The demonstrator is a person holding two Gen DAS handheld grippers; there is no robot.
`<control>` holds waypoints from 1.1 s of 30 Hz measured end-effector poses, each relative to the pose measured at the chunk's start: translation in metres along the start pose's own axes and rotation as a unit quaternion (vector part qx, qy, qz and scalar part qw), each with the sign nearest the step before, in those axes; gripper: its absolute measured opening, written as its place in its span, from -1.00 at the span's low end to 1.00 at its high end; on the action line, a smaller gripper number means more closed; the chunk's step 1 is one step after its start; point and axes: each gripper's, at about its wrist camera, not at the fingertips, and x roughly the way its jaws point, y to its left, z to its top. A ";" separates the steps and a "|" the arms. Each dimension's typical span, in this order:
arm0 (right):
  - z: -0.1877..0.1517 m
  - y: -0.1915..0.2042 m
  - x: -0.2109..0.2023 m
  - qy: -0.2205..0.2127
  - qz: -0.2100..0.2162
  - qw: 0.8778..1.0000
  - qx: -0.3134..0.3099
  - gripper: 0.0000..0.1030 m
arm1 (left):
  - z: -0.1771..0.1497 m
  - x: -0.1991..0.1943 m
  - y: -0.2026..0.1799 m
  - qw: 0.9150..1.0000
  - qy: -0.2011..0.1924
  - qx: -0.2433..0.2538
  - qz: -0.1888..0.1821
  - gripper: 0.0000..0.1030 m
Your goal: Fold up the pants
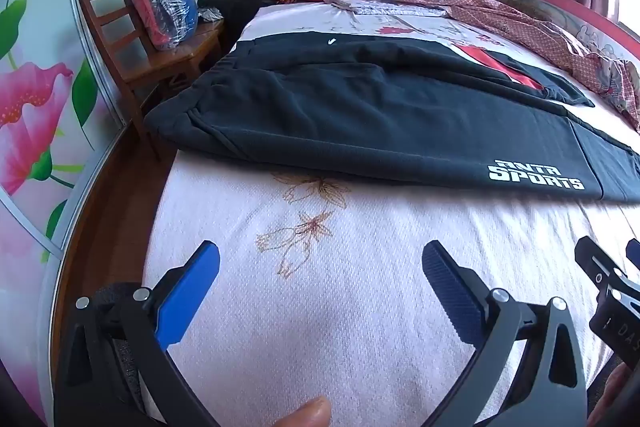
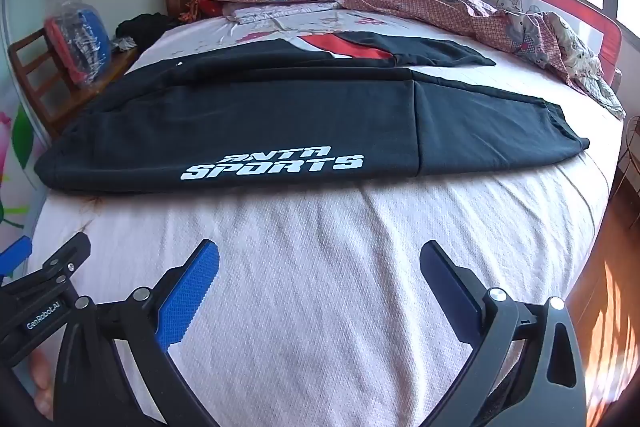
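The black pants (image 2: pixel 248 123) lie spread flat across the bed (image 2: pixel 320 287), apparently with one leg laid over the other; the crosswise folds remain. Both the left claw (image 1: pixel 320 291) and right claw (image 2: pixel 320 291) hang spread wide and empty, short of the fabric.

Cut off at the right edge of the left wrist view: the cuff end of the pants (image 1: pixel 360 115). Hidden under the pants: a second dark garment with a red panel (image 2: pixel 360 49), only partly showing. Blurred at the bottom edge: a fingertip (image 1: pixel 308 413). Cropped at the frame's side: the right tool (image 1: pixel 612 291). Unreadable through crinkled plastic: the bag (image 1: pixel 168 3) on the chair (image 1: pixel 120 27).
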 end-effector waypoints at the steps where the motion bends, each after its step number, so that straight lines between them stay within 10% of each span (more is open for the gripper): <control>1: 0.000 -0.001 0.001 0.004 0.009 1.000 0.007 0.94 | 0.000 0.001 0.001 1.000 0.007 -0.006 -0.007 0.96; 33: -0.001 0.001 0.004 0.007 0.009 1.000 0.004 0.94 | -0.002 0.003 0.000 1.000 0.011 0.000 -0.009 0.96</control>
